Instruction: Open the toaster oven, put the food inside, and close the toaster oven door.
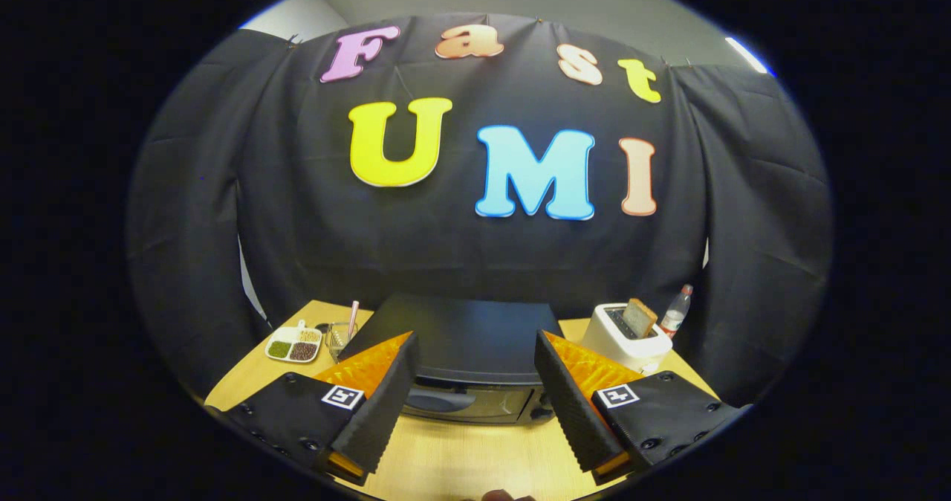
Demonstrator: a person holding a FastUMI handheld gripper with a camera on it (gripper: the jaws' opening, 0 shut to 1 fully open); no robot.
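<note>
A black toaster oven point(466, 337) stands on the wooden table point(475, 460), straight ahead of my gripper point(475, 367). I look down on its flat top. Its glass door point(468, 404) with a dark handle faces me and looks closed. My fingers are spread wide, one on each side of the oven's front, and nothing is between them. I cannot tell which item is the food for the oven.
A white pop-up toaster point(625, 337) with a slice of bread point(640, 317) sticking out stands right of the oven. A plastic bottle point(674, 311) is behind it. Left of the oven are a white divided dish point(294, 345) of beans and a small wire holder point(340, 337).
</note>
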